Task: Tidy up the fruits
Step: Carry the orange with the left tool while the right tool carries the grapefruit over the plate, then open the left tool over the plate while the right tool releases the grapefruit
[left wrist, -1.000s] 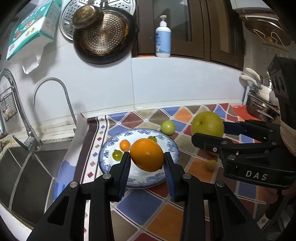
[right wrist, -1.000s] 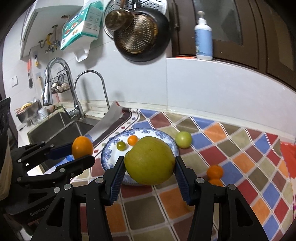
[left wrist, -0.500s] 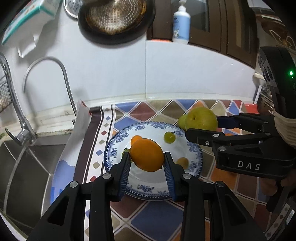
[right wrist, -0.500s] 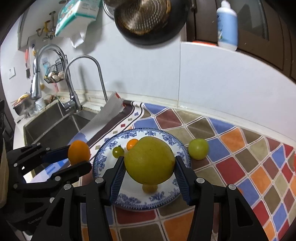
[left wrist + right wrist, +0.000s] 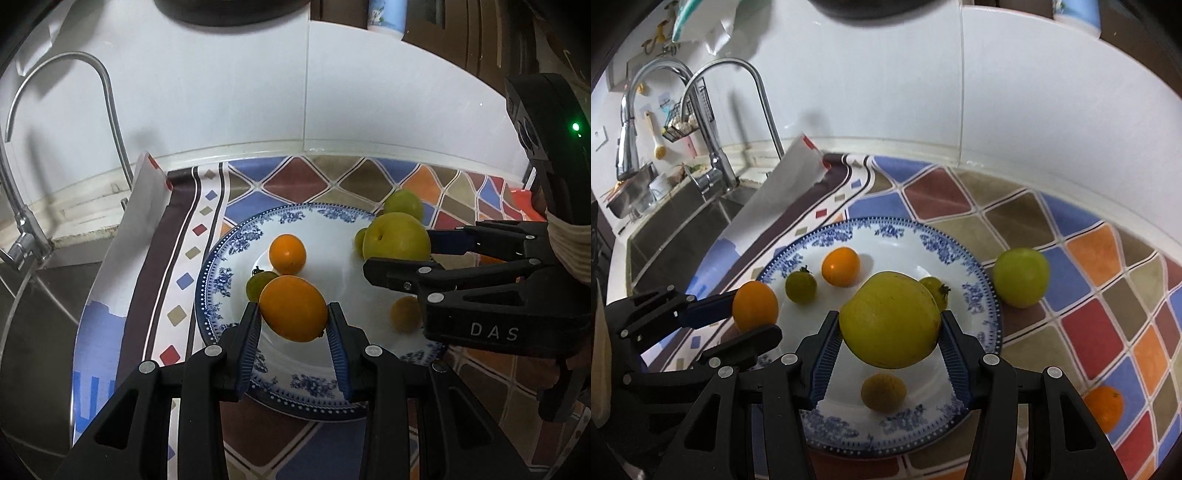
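Four small fruits point(image 5: 840, 266) on blue-patterned plate point(image 5: 975, 291), two tool-held fruits above

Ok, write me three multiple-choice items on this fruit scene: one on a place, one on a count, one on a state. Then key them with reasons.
1. Where does the green round fruit lie?
A. on the plate
B. on the patterned mat beside the plate
C. in the sink

2. How many fruits rest on the blue-patterned plate, held ones apart?
A. two
B. four
C. six

3. What is the state of the right tool?
A. shut on the large yellow-green fruit
B. open and empty
C. shut on a bottle

Key:
1 B: it sits on the mat, just off the rim.
2 B: two small green, one orange, one small yellow.
3 A: both pads press the large yellow-green fruit.
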Motion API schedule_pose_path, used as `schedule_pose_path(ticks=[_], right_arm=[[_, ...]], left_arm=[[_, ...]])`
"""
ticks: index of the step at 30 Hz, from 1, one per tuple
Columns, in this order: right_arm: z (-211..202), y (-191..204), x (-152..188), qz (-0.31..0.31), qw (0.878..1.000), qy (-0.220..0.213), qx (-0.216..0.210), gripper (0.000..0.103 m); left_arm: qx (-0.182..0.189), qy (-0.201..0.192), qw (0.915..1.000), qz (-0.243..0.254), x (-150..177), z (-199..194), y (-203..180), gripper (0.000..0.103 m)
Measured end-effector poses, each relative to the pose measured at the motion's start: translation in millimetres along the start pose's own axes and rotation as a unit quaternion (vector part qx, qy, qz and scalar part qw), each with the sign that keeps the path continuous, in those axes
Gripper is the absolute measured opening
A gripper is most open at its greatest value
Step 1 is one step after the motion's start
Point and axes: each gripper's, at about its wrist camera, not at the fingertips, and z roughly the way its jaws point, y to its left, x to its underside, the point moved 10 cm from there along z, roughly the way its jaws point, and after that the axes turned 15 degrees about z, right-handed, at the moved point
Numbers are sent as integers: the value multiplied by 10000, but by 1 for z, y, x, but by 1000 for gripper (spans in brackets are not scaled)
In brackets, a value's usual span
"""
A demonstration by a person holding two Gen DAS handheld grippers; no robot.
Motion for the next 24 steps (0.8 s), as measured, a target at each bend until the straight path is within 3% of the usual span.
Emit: schedule_pose_path(ticks=[12, 16, 24], right_arm=[[23, -4, 7, 65, 9996, 264, 50, 53], [27, -3, 8, 83, 9995, 310, 53, 54], [-6, -2, -3, 95, 9997, -161, 133, 59]], left_arm=[[41, 196, 9998, -51, 6, 17, 3, 36], [-63, 112, 9999, -22, 3, 11, 5, 44], [-309, -102, 9992, -211, -5, -17, 15, 52]])
